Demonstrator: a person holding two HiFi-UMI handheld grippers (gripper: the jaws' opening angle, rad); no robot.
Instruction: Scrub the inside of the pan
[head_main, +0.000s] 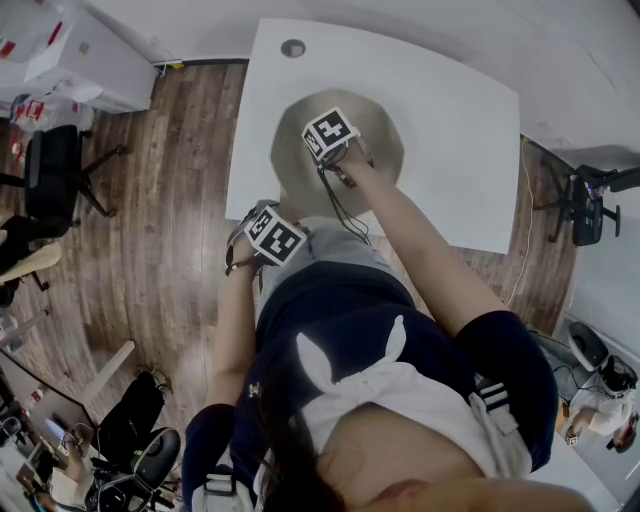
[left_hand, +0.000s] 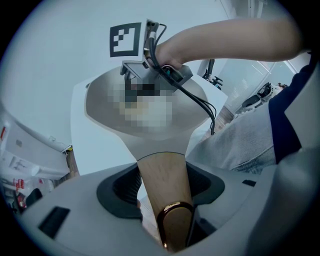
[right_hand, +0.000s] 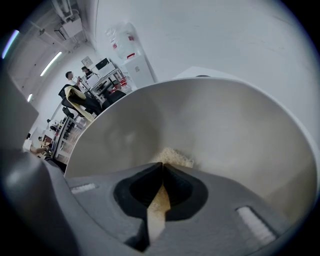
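Note:
A pale, round pan (head_main: 388, 135) stands on the white table (head_main: 460, 120). Its wooden handle (left_hand: 165, 200), tipped with a copper loop, reaches to the table's near edge. My left gripper (left_hand: 161, 172) is shut on that handle, and it shows at the table's front edge in the head view (head_main: 272, 232). My right gripper (right_hand: 162, 167) is down inside the pan (right_hand: 240, 130), shut on a beige scrub pad (right_hand: 175, 157) that rests against the pan's inner surface. The left gripper view shows the right gripper (left_hand: 150, 75) low over the pan's bowl (left_hand: 105, 102). The head view has the right gripper (head_main: 335, 150) left of the pan's middle.
A round grommet hole (head_main: 293, 47) sits near the table's far edge. Wooden floor surrounds the table, with an office chair at the left (head_main: 50, 170) and another at the right (head_main: 590, 205). Black cables (left_hand: 200, 102) hang from the right gripper. People stand far off by shelves (right_hand: 75, 80).

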